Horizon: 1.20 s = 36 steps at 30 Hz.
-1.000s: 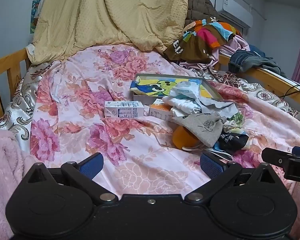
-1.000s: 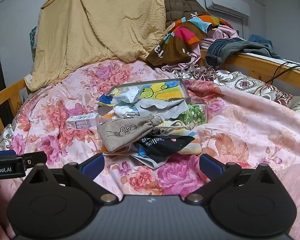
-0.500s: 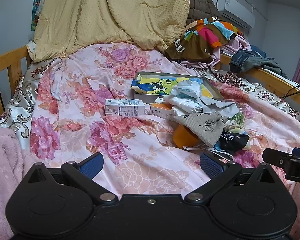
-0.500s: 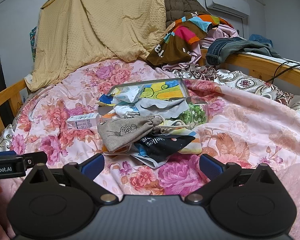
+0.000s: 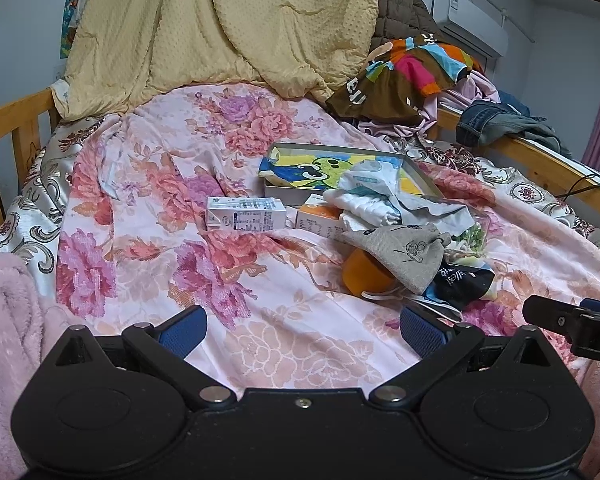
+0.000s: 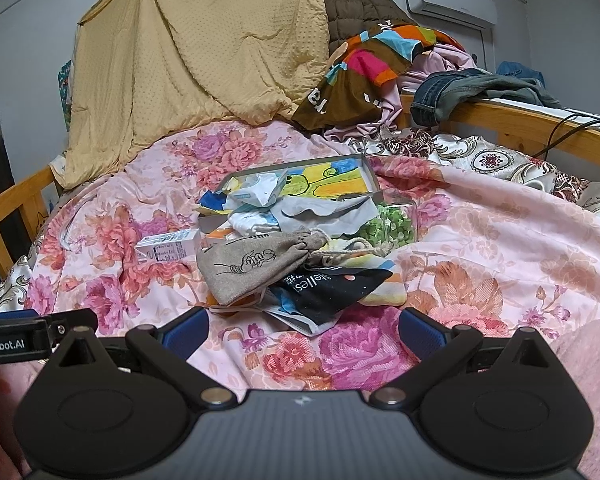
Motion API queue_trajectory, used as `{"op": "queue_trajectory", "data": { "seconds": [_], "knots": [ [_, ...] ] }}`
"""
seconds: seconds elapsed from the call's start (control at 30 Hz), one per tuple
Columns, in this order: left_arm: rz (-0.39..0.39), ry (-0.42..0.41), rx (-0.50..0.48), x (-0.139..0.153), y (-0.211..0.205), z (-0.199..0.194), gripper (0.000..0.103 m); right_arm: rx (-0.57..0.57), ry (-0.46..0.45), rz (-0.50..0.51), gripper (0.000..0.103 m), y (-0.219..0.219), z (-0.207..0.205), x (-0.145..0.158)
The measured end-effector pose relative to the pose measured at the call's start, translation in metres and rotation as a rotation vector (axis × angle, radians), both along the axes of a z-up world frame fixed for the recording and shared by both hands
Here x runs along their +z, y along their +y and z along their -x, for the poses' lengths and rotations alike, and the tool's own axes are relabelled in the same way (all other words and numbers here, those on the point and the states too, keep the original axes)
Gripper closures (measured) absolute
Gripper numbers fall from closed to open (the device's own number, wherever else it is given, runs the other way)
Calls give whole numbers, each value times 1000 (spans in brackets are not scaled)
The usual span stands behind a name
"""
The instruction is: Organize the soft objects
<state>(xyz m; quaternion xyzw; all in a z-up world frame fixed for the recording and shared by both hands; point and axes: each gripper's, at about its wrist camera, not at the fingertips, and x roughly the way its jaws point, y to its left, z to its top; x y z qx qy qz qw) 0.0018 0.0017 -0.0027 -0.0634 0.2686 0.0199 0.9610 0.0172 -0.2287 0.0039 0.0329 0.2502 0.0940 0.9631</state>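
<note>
Both the left gripper point(image 5: 302, 330) and the right gripper point(image 6: 303, 330) sit at the bottom of their frames, jaws spread wide and empty. The grey drawstring pouch point(image 6: 256, 264) lies mid-frame atop a black cloth point(image 6: 332, 286), below the shallow box point(image 6: 364, 170) on the floral bedspread point(image 6: 480, 248).

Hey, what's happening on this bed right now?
A person holds a gripping tool in each hand above a floral bedspread. The left tool and right tool are both open and empty. Ahead lies an untouched pile: a grey drawstring pouch, a black pouch, cloths and a shallow box.
</note>
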Motion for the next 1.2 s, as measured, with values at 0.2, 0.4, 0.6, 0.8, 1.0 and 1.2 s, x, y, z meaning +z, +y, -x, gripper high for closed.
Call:
{"op": "queue_trajectory", "data": {
  "seconds": [0.2,0.4,0.6,0.8,1.0,1.2],
  "knots": [
    [1,-1,-2,-1,-4,1,1,-3,0,-10,0,-1,0,0],
    [2,-1,-2,-1,-3,1,1,-3,0,-13,0,-1,0,1],
    [4,0,-2,-1,-3,0,1,-4,0,-15,0,-2,0,1],
    [11,1,-8,-1,-3,1,1,-4,0,-15,0,-2,0,1],
    [46,4,-23,-4,-5,2,1,-4,0,-15,0,-2,0,1],
    [48,6,-22,-3,-3,1,1,-3,0,-16,0,-3,0,0]
  ]
}}
